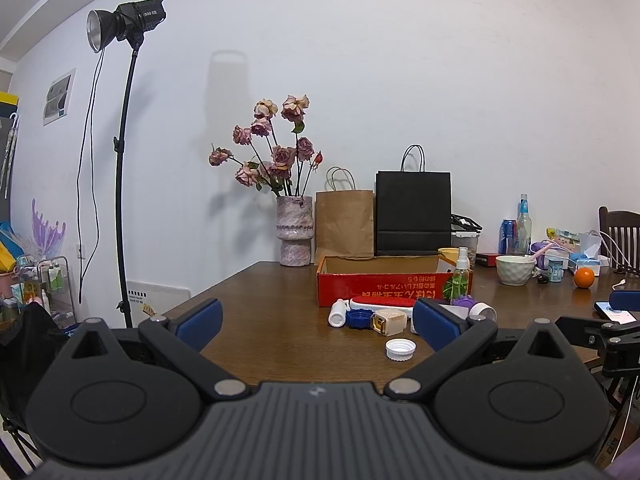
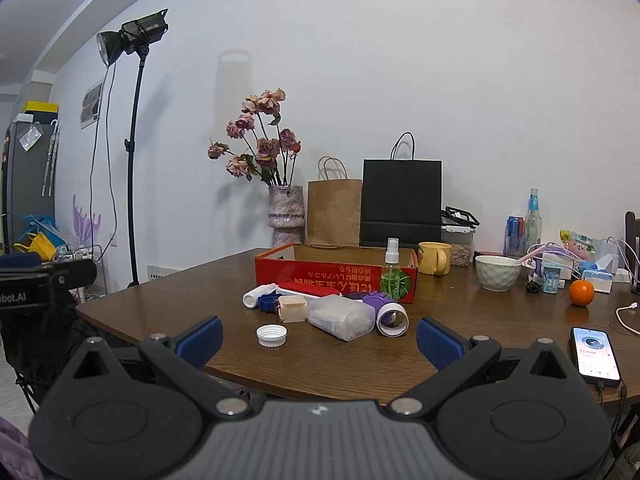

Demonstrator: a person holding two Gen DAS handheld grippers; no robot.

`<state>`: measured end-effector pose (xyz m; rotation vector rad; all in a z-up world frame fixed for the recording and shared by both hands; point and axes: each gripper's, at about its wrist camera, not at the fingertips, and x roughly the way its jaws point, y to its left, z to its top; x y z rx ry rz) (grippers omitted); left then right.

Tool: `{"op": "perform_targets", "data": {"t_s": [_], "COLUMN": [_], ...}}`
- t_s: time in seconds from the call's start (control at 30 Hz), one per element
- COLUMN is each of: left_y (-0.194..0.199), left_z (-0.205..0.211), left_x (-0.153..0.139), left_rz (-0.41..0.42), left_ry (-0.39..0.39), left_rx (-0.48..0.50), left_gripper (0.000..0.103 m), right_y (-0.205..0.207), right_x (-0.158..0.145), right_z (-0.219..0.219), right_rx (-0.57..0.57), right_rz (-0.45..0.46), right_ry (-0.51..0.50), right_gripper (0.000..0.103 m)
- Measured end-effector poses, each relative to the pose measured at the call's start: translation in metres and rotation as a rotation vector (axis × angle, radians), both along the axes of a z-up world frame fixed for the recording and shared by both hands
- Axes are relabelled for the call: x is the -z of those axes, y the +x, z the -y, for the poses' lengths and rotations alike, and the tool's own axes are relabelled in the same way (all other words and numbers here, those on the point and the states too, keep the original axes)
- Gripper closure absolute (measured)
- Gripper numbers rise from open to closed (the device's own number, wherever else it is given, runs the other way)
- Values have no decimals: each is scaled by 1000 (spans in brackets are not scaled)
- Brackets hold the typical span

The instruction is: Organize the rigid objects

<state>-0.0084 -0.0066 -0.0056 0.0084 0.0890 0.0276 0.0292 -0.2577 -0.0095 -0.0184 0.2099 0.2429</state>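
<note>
A red cardboard box [image 2: 336,280] with an open top stands on the brown table [image 2: 320,360]. In front of it lies a cluster of small items: a white bottle cap [image 2: 272,336], a clear plastic container [image 2: 342,322], a beige block [image 2: 292,308], a blue cap [image 2: 266,303], a white tube [image 2: 258,295], a red-and-white brush [image 2: 308,290], a purple piece [image 2: 378,300], a white roll [image 2: 393,320] and a small spray bottle [image 2: 391,268]. My right gripper [image 2: 318,338] is open and empty, short of the cluster. My left gripper [image 1: 316,322] is open and empty too, near the cap [image 1: 401,349].
At the back stand a vase of dried roses [image 2: 285,216], a brown paper bag [image 2: 334,212] and a black bag [image 2: 401,204]. To the right are a yellow mug [image 2: 434,258], a white bowl [image 2: 497,273], an orange [image 2: 581,293], bottles and a phone [image 2: 595,356]. A light stand [image 2: 132,200] stands left.
</note>
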Motion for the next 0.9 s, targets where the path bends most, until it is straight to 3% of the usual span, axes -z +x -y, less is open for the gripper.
{"op": "perform_targets", "data": {"t_s": [0.43, 0.57, 0.7, 0.9], "left_y": [3, 14, 35, 83], "left_z": [-1, -9, -10, -3], "left_x": [-1, 0, 4, 7], "left_rz": [-12, -42, -14, -93], "left_ry": [-9, -38, 19, 10], "left_rx": [9, 10, -22, -11], "left_gripper": [0, 0, 0, 0], "right_y": [2, 7, 29, 78], "right_x": [2, 4, 12, 21], "right_z": [-1, -5, -4, 12], "right_rx": [-1, 10, 27, 34], "right_rz": [-5, 18, 19, -22], "right_ry": [-3, -70, -147, -104], "right_gripper": [0, 0, 0, 0]}}
